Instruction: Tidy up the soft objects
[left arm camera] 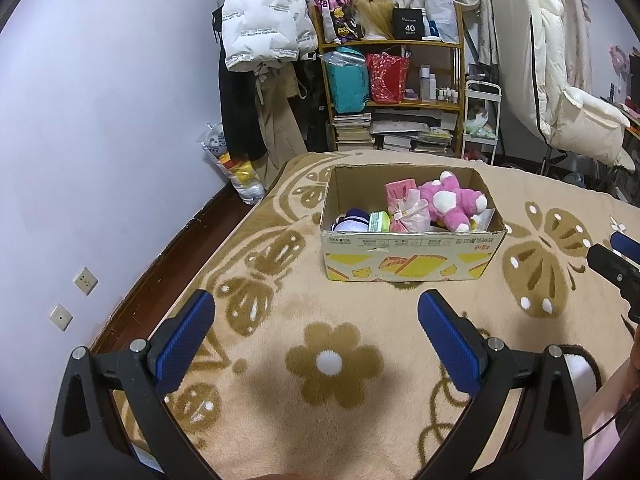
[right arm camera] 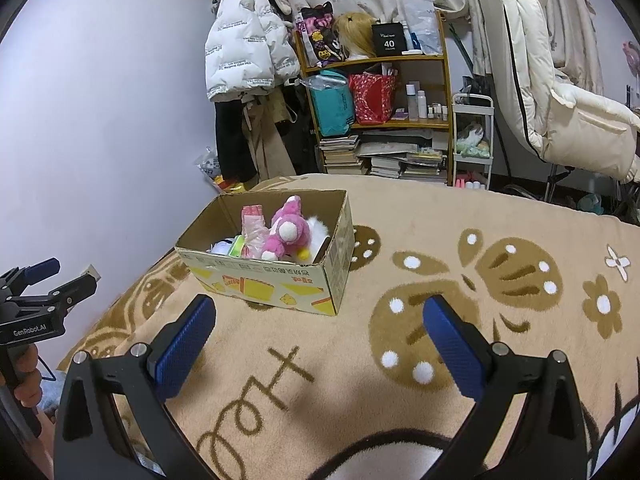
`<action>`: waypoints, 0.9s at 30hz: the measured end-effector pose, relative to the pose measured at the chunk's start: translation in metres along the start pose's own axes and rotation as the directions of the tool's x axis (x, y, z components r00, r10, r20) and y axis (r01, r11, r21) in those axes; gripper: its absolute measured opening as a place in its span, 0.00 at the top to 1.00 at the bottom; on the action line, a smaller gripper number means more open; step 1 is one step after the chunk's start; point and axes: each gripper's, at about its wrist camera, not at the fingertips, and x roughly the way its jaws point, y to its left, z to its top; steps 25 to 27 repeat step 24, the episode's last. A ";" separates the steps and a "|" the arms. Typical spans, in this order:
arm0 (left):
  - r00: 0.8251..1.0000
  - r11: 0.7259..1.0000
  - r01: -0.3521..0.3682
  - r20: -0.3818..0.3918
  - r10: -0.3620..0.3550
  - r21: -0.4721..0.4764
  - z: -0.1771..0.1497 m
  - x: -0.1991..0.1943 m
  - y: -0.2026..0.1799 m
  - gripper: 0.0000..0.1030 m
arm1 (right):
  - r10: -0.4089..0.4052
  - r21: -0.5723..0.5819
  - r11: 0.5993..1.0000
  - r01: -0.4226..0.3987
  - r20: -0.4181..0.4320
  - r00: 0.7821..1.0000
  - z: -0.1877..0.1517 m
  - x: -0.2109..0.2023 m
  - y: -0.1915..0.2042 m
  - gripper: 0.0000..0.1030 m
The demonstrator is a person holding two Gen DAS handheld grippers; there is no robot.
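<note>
A cardboard box (left arm camera: 412, 258) (right arm camera: 256, 280) stands on the beige blanket ahead of both grippers. Inside lie a pink plush bear (left arm camera: 450, 200) (right arm camera: 286, 232), a pink wrapped bundle (left arm camera: 404, 204) (right arm camera: 254, 226), a green pack (left arm camera: 378, 222) and a white and purple soft toy (left arm camera: 352, 222). My left gripper (left arm camera: 316, 312) is open over the blanket short of the box, holding nothing. My right gripper (right arm camera: 320, 316) is also open and empty, near the box's right front corner. The left gripper (right arm camera: 60, 276) shows at the right wrist view's left edge, held by a hand.
The blanket (left arm camera: 340, 364) has brown butterfly and flower patterns. Behind the bed stand a wooden shelf (left arm camera: 392, 80) with bags and books, hanging coats (left arm camera: 260, 20), a white cart (left arm camera: 482, 120) and a cream coat (left arm camera: 560, 80). The wall and dark floor lie left.
</note>
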 end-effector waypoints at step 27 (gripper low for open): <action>1.000 1.000 -0.009 0.003 0.009 0.024 -0.001 -0.002 -0.005 0.02 | -0.006 0.011 1.000 0.007 -0.011 1.000 -0.002 0.003 -0.004 0.00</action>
